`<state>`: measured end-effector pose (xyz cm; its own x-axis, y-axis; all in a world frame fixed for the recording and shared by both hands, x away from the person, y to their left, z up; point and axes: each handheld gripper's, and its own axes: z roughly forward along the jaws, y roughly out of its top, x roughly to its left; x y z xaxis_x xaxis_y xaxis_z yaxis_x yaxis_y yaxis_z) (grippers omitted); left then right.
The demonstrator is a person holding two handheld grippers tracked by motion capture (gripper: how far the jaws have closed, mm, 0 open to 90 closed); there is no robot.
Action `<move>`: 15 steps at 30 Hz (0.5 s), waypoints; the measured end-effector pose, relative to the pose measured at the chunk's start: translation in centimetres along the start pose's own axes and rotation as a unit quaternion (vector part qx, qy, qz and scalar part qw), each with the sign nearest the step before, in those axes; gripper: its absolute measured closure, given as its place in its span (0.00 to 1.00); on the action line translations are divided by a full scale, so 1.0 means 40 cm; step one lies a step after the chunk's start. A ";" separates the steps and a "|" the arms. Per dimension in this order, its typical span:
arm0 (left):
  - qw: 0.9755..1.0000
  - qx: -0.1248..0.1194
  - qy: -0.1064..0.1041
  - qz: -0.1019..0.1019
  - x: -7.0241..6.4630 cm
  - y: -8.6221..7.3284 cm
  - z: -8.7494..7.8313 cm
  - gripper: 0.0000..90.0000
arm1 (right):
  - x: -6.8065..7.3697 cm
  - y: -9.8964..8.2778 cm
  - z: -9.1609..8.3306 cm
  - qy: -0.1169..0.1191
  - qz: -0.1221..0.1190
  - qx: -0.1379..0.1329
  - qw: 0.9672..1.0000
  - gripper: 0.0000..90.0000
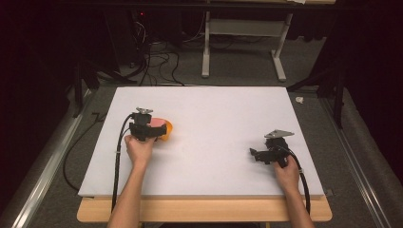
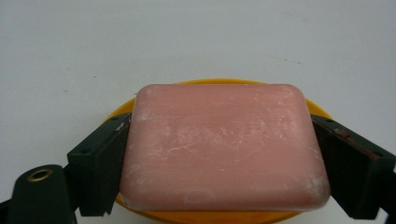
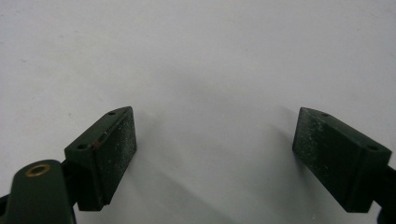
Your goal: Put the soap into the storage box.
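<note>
A pink bar of soap (image 2: pixel 224 144) lies over a yellow-orange dish (image 2: pixel 219 83) on the white table. My left gripper (image 2: pixel 224 154) has a jaw pressed against each side of the bar, so it is shut on the soap. In the high view the left gripper (image 1: pixel 154 127) sits at the table's left with the soap (image 1: pixel 157 122) and the dish (image 1: pixel 167 130) just to its right. My right gripper (image 3: pixel 215 140) is open over bare white surface, with nothing between its jaws. It rests at the table's right (image 1: pixel 254 153), held low by a hand.
The white table top (image 1: pixel 214 118) sits on a wooden board whose front edge (image 1: pixel 204 211) shows below. Black cables trail from both grippers off the front edge. A white metal frame (image 1: pixel 244 42) and dark cables stand on the floor beyond the table.
</note>
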<state>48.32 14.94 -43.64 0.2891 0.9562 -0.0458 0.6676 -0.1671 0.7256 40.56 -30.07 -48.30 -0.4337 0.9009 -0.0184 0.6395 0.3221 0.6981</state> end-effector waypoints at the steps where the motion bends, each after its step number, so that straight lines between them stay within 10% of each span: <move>1: 1.000 0.000 0.000 0.000 -0.001 0.000 0.002 0.16 | 0.000 0.000 0.000 0.000 0.000 0.000 1.000 0.16; 15: 1.000 0.011 -0.005 -0.004 -0.007 -0.003 0.023 0.15 | 0.000 0.000 0.000 0.000 0.000 0.000 1.000 0.16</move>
<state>48.79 14.47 -44.35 0.2909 0.9549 -0.0590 0.6843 -0.1646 0.7103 40.56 -30.07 -48.30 -0.4341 0.9007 -0.0177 0.6394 0.3220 0.6982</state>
